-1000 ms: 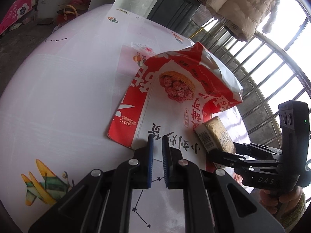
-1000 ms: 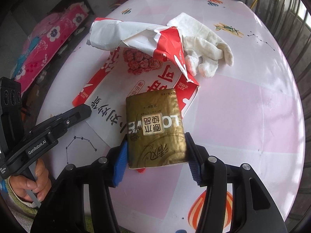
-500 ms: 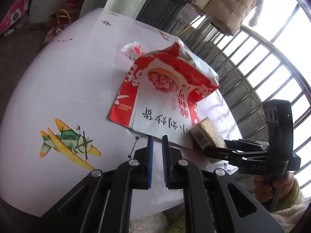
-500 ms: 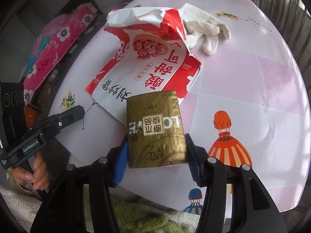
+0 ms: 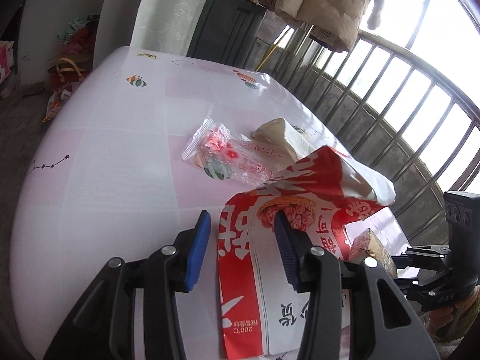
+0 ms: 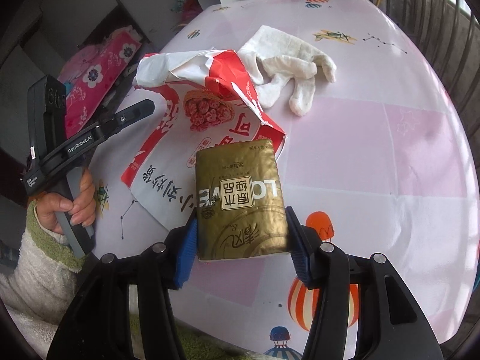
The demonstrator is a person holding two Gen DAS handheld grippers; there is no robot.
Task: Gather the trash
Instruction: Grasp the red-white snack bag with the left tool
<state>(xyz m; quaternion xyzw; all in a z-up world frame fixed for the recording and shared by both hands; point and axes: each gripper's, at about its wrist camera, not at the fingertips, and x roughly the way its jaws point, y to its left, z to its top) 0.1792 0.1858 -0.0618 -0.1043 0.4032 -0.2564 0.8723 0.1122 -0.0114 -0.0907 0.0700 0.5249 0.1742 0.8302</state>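
Note:
A red and white snack bag lies crumpled on the round table; it also shows in the right wrist view. My left gripper is open, with its jaws on either side of the bag's left edge. My right gripper is shut on a gold tissue pack and holds it above the table's near edge. The pack's end shows in the left wrist view. A clear plastic wrapper lies beyond the bag. A white cloth glove lies next to the bag.
The table carries a pink and white cloth with cartoon prints. A metal railing runs along the far right. A beige coat hangs above it. Bags and clutter lie on the floor at the left.
My left gripper has opened and moved forward over the snack bag's edge. My right gripper still holds the tissue pack and has moved back over the table.

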